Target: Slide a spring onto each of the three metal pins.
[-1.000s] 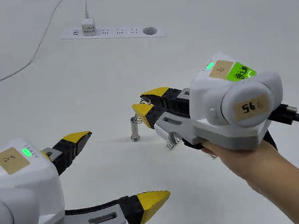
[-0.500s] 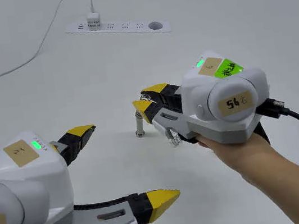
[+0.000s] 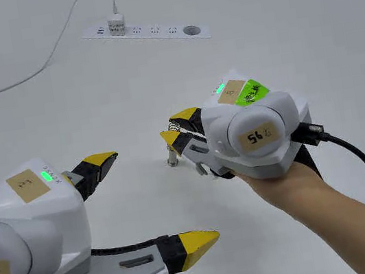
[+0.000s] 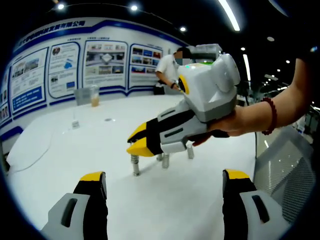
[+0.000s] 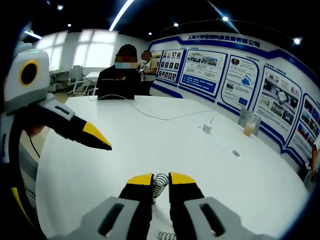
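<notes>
Just below the right gripper in the head view, a pin stands upright; the left gripper hangs with jaws spread, empty. The left gripper view shows three pins under the right gripper's tips. In the right gripper view those tips clench a spring, long axis up the view; meeting a pin off-centre could tip or eject it.

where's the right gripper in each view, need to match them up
Head view: right gripper centre right, tips pointing left.
Left gripper view: right gripper upper centre, entering from the right.
Right gripper view: right gripper at bottom centre, jaws shut on a spring.
Shared landmark: white charger with its cable.
</notes>
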Action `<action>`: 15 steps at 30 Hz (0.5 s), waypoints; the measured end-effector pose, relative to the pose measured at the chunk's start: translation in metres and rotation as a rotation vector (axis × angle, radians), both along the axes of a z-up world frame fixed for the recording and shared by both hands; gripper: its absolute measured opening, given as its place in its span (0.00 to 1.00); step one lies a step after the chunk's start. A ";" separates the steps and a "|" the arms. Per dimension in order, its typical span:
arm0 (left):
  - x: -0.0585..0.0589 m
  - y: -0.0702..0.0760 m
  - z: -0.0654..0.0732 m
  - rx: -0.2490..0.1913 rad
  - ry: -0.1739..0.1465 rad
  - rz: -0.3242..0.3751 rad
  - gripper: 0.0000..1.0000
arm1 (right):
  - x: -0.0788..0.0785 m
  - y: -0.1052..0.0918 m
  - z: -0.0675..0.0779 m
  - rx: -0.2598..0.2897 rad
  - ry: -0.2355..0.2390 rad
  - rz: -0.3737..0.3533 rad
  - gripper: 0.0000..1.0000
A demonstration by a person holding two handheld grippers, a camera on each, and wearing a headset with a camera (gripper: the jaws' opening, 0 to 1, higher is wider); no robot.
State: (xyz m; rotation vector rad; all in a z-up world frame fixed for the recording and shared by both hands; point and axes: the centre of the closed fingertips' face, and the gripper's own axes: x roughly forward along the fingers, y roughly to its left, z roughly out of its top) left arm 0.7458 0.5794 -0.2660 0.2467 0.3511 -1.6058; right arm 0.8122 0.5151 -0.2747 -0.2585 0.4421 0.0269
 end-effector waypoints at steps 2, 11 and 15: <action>0.000 0.000 -0.001 0.002 0.000 0.000 0.97 | 0.000 -0.001 -0.003 0.002 0.009 -0.003 0.12; 0.002 0.001 -0.001 0.002 0.005 0.003 0.97 | 0.003 0.000 -0.016 0.011 0.037 -0.004 0.12; 0.001 0.001 0.000 -0.001 0.004 0.000 0.95 | 0.003 -0.001 -0.020 0.021 0.044 -0.006 0.13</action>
